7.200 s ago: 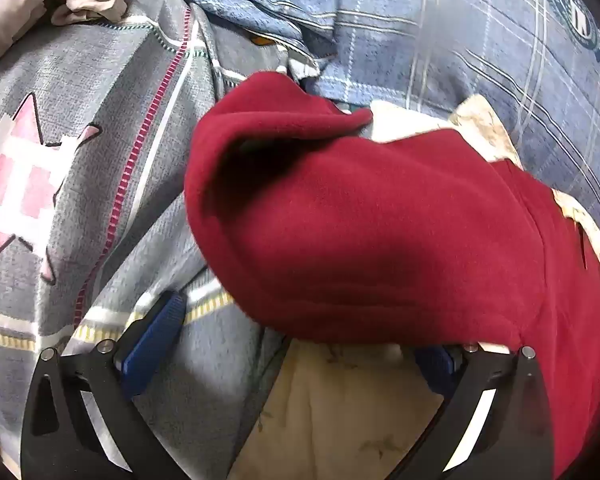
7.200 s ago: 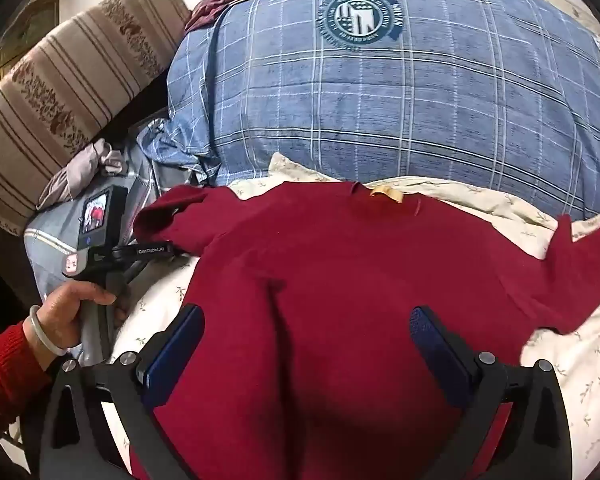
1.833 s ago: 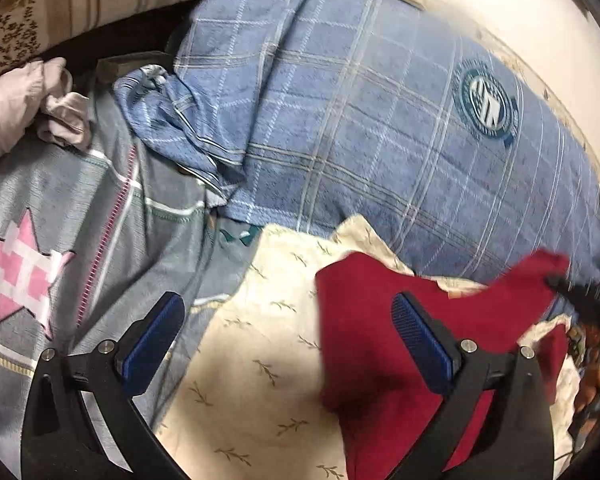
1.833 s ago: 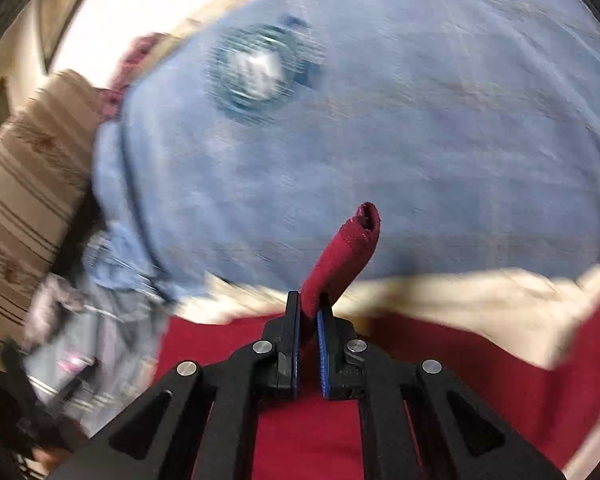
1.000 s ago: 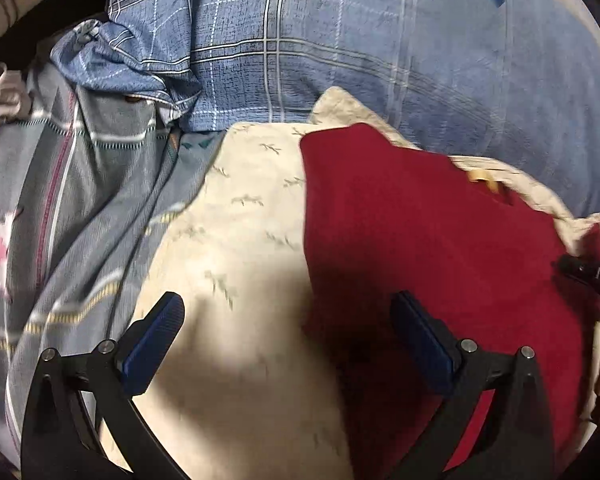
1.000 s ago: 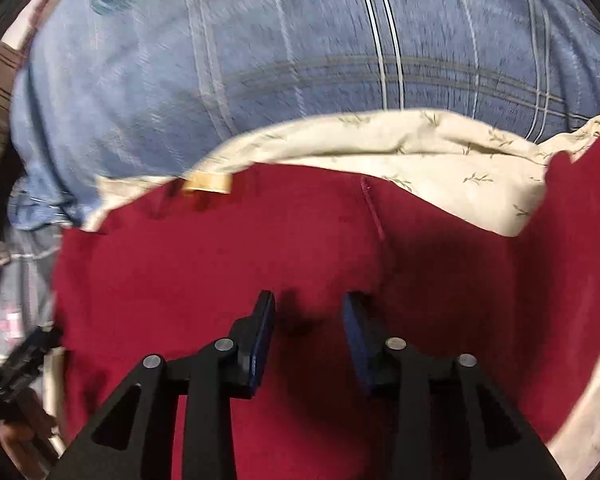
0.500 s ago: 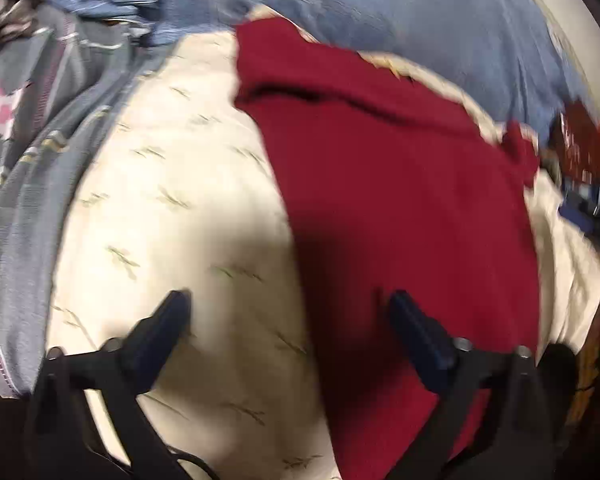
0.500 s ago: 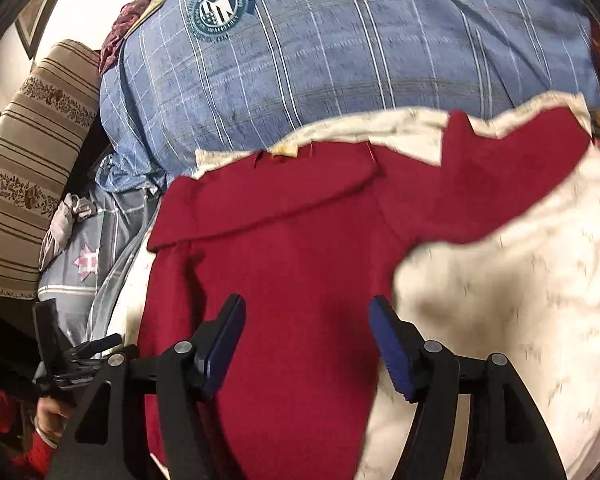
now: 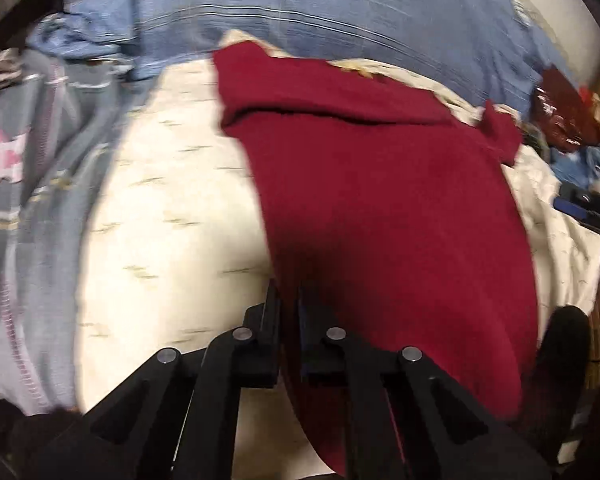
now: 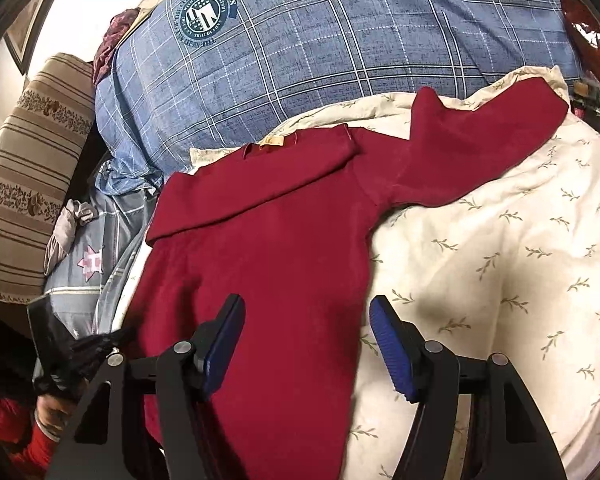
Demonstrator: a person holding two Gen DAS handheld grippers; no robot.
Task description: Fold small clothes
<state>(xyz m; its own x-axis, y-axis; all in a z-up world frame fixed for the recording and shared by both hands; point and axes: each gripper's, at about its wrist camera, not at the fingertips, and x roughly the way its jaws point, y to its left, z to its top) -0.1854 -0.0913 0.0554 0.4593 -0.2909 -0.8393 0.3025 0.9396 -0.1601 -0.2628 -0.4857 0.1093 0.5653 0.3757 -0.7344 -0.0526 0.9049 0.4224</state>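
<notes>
A dark red sweater (image 9: 380, 200) lies flat on the cream leaf-print sheet (image 9: 172, 200). One sleeve is folded across its chest, and the other sleeve (image 10: 480, 148) sticks out to the right. My left gripper (image 9: 286, 300) is shut on the sweater's left side edge, low down near the hem. In the right wrist view the sweater (image 10: 268, 248) fills the middle. My right gripper (image 10: 306, 344) hovers over its lower right edge. Its jaws are opening, the cloth lies below them and the blue pads touch nothing. The left gripper (image 10: 72, 344) shows blurred at the lower left.
A blue plaid quilt (image 10: 340, 40) is heaped behind the sweater. A grey duvet with a pink star (image 10: 92, 260) and a striped cushion (image 10: 28, 168) lie to the left. A person's hand and red sleeve (image 10: 40, 420) are at the lower left. Clutter (image 9: 560, 120) sits at the far right.
The left jaws have closed from wide open onto the sweater's left edge. The right gripper has pulled back from the neckline toward the hem, and its jaws have spread wider.
</notes>
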